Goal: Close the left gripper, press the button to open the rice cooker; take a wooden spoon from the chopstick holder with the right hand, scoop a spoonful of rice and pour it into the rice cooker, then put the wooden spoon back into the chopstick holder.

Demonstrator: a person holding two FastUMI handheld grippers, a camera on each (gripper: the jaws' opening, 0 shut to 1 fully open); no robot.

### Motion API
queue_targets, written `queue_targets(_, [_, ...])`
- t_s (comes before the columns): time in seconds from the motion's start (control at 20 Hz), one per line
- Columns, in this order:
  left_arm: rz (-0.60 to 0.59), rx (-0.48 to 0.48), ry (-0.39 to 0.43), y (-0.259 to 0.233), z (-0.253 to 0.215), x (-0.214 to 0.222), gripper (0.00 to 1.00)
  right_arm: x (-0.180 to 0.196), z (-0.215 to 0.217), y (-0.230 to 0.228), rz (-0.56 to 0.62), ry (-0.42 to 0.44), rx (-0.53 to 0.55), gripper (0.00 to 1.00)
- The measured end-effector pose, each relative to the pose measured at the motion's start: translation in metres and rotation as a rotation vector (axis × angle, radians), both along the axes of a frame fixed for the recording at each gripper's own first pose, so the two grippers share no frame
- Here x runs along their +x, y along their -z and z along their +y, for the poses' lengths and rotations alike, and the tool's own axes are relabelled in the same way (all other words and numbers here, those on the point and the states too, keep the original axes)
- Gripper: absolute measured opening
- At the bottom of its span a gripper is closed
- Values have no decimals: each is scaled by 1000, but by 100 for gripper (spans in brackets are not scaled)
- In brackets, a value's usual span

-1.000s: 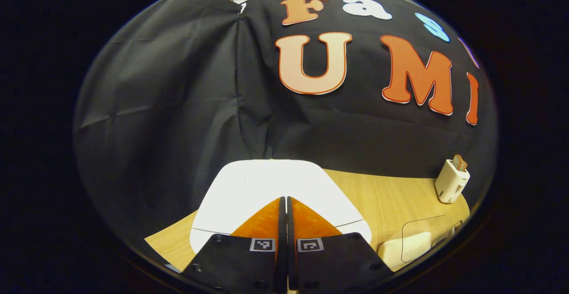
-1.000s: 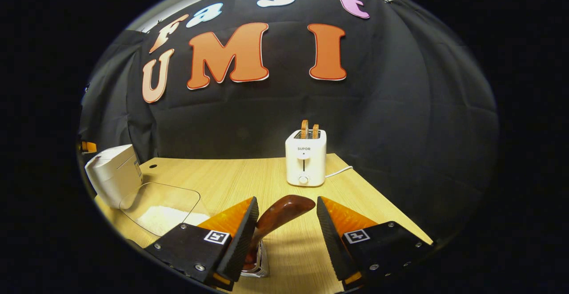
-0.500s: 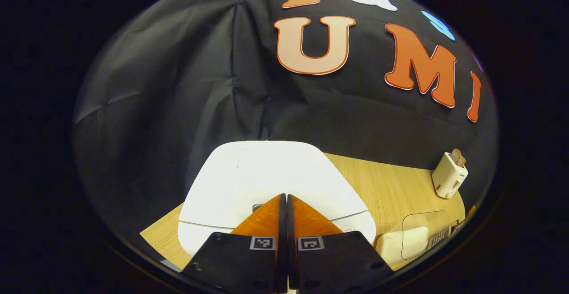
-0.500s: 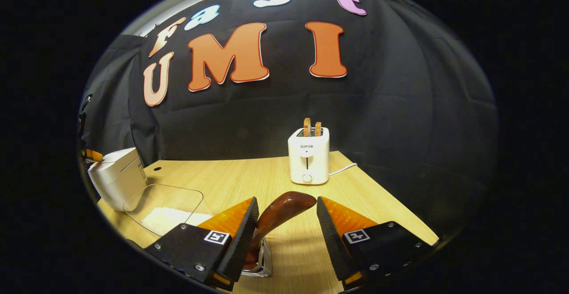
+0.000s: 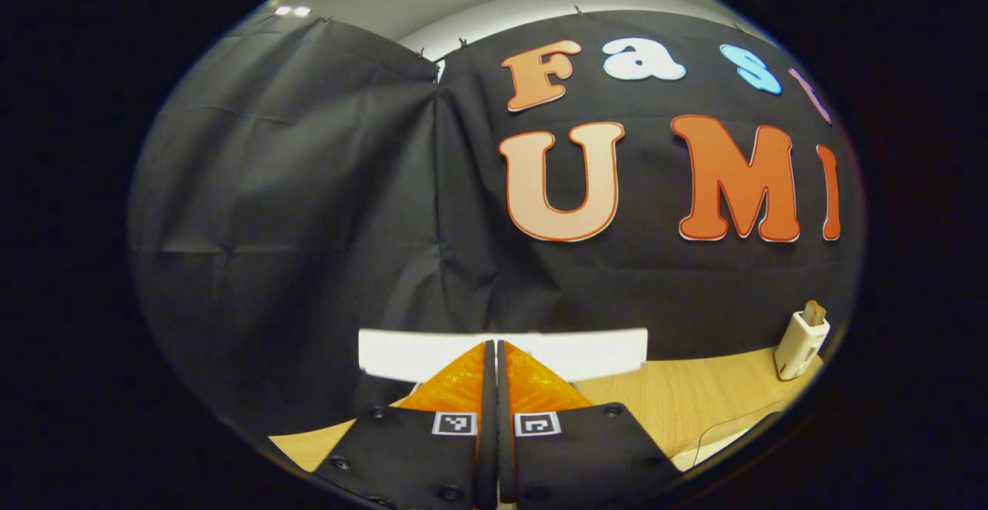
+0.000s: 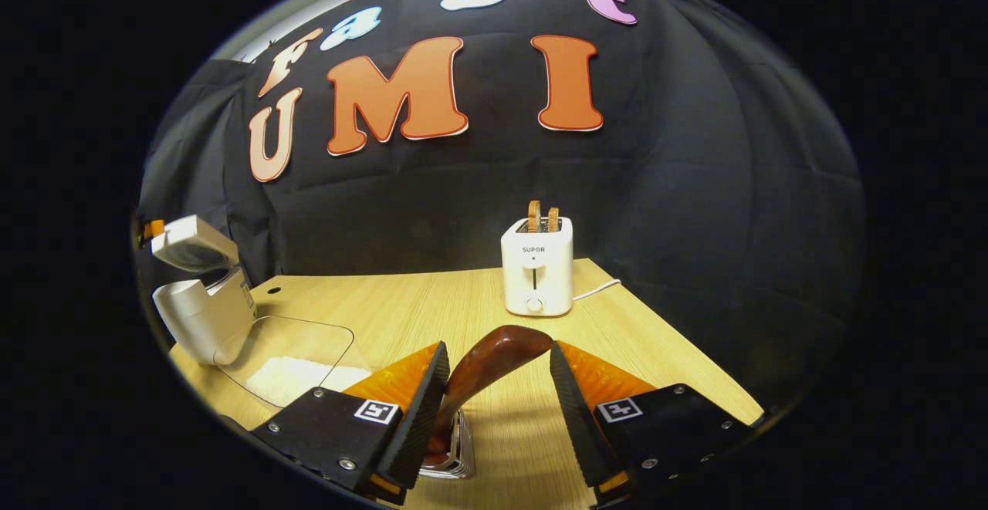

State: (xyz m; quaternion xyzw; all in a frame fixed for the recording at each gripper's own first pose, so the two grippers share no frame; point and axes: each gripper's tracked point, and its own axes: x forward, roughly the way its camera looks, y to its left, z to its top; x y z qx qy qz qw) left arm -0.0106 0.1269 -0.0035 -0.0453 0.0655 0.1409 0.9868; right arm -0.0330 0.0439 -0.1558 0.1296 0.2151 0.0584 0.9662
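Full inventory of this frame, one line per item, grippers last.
rice cooker: 1, white, table's far left, lid up
rice tray: 1, clear, white rice inside, beside the cooker
wooden spoon: 1, dark brown, between the right gripper's fingers, standing in the holder
chopstick holder: 1, metallic, near table edge
toaster: 1, white, two toast slices up, table's back
table: 1, light wood
left gripper: 1, shut, before the raised lid
right gripper: 1, open around the spoon
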Motion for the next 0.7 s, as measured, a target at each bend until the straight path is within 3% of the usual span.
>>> queue_targets(0.2, [-8,22,2,3,-6,1,4,-2,7,5,28,-8,53,78])
queue_targets(0.45, [-21,30,60,9,-32,2,5,-4,17,3,48,-7,172,50])
queue_targets(0.5, [-20,40,63,11,-36,2,12,-3,18,3,55,-6,189,47])
queue_targets(0.6, [-17,56,78,13,-45,2,16,-4,22,3,64,-8,229,40])
queue_targets(0.7, [-21,54,96,12,-51,2,15,-5,23,1,64,-4,237,31])
